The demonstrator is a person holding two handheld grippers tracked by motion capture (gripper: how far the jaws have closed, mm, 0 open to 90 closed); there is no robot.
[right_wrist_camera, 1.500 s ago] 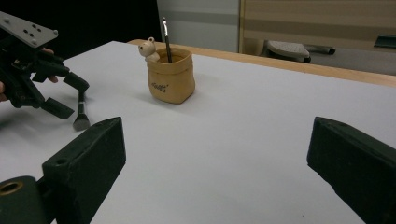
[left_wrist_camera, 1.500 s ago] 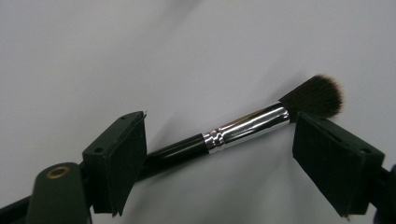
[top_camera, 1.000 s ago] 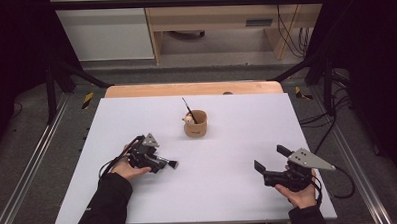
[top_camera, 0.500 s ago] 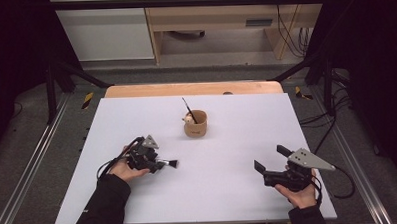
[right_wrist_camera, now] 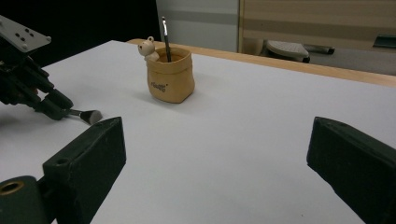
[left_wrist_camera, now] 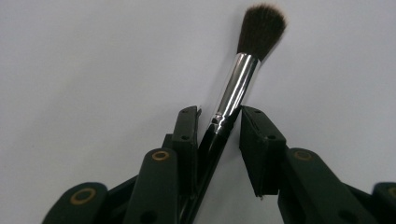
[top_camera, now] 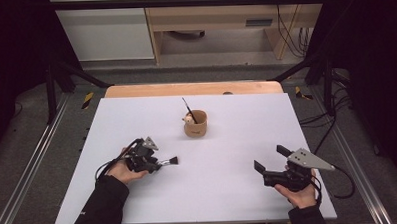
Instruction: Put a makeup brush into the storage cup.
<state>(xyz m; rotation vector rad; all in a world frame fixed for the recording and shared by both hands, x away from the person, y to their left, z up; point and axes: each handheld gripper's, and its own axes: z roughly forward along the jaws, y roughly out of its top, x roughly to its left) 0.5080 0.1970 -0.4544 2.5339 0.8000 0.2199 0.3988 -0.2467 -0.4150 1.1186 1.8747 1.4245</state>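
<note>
A small makeup brush (left_wrist_camera: 236, 88) with a dark tuft and a shiny silver collar is lying low over the white bench (top_camera: 239, 200), at its left front part. Its black handle is squeezed between the two black jaws of the left claw (top_camera: 158, 166), which have just been closing on it. The tuft is pointed away from the hand, toward the middle of the bench. A tan pot (top_camera: 195, 124) with a little bear and one thin dark brush (top_camera: 188, 108) in it is seen farther back, well apart. The right claw (top_camera: 269, 159) is held wide at the right front, with nothing between its jaws.
</note>
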